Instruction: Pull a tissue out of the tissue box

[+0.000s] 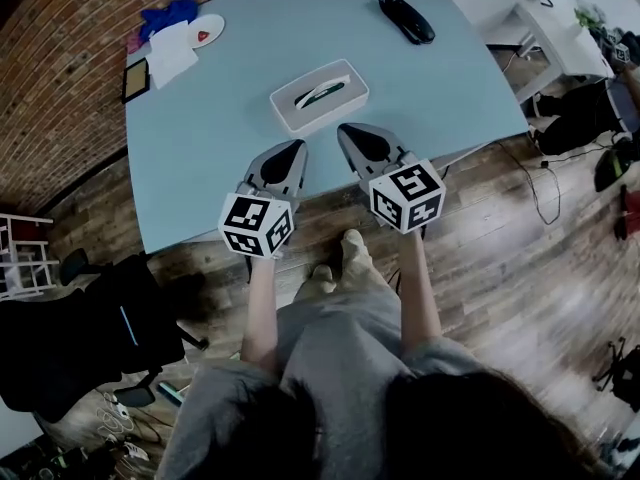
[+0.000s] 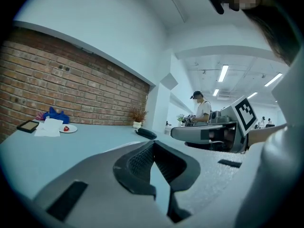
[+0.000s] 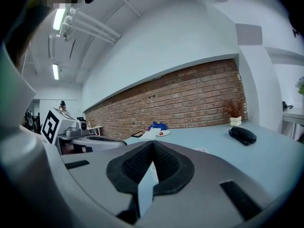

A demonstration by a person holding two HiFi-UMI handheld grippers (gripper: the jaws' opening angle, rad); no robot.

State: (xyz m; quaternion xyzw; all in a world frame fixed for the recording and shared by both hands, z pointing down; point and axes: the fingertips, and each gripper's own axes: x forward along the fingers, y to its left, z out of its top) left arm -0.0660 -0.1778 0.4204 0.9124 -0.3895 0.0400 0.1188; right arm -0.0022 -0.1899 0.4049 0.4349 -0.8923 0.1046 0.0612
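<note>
The white tissue box (image 1: 319, 96) lies flat in the middle of the light blue table (image 1: 220, 138), with a dark slot in its top. No tissue sticks out of it. My left gripper (image 1: 296, 148) hovers over the table's near edge, just short of the box's near left corner, its jaws shut on nothing. My right gripper (image 1: 346, 129) is beside it, close to the box's near right side, also shut and empty. In the left gripper view the jaws (image 2: 153, 144) meet at the tips, as do those in the right gripper view (image 3: 152, 144). The box is mostly hidden behind the jaws there.
A black handset-like object (image 1: 406, 18) lies at the table's far right. At the far left are a white plate (image 1: 205, 31), papers (image 1: 172, 53), a blue cloth (image 1: 167, 15) and a dark frame (image 1: 135, 80). A black chair (image 1: 90, 328) stands on my left. A person (image 2: 203, 109) stands far off.
</note>
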